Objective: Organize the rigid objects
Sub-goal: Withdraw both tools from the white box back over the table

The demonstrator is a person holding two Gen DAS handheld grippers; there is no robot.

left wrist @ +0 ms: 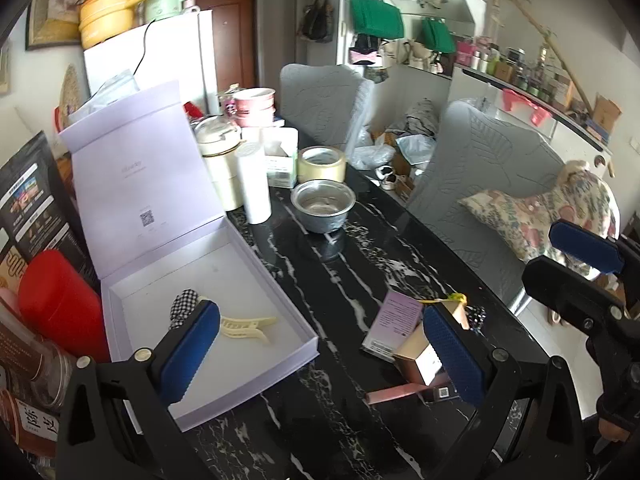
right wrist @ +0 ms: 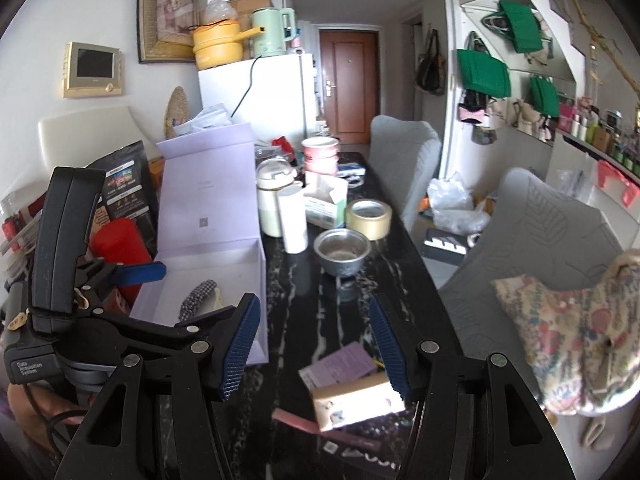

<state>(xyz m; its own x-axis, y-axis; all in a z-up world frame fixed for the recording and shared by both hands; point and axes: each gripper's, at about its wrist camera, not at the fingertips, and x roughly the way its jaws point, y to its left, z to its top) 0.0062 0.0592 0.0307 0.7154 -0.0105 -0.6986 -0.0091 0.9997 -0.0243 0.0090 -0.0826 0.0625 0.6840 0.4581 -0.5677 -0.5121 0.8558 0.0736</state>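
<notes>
Cream hair clip point(left wrist: 248, 327), lilac box point(left wrist: 224, 408), open lid

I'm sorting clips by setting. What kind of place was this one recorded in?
Most likely a lived-in flat, in its dining area: a black marble-look table with grey chairs beside it, a white fridge topped with a yellow pot and a kettle, and handbags hung on the wall.

A lived-in home, dining corner of a small flat. Black marble table point(right wrist: 404, 280) down the middle, two grey padded chairs point(right wrist: 404, 160) to the right. At upper left, white fridge point(right wrist: 260, 96) topped with yellow pot point(right wrist: 218, 46) and green kettle point(right wrist: 272, 32). Brown entrance door point(right wrist: 352, 80) at the back; handbags point(right wrist: 484, 74) hung at upper right; framed picture point(right wrist: 168, 12) on the wall.
</notes>
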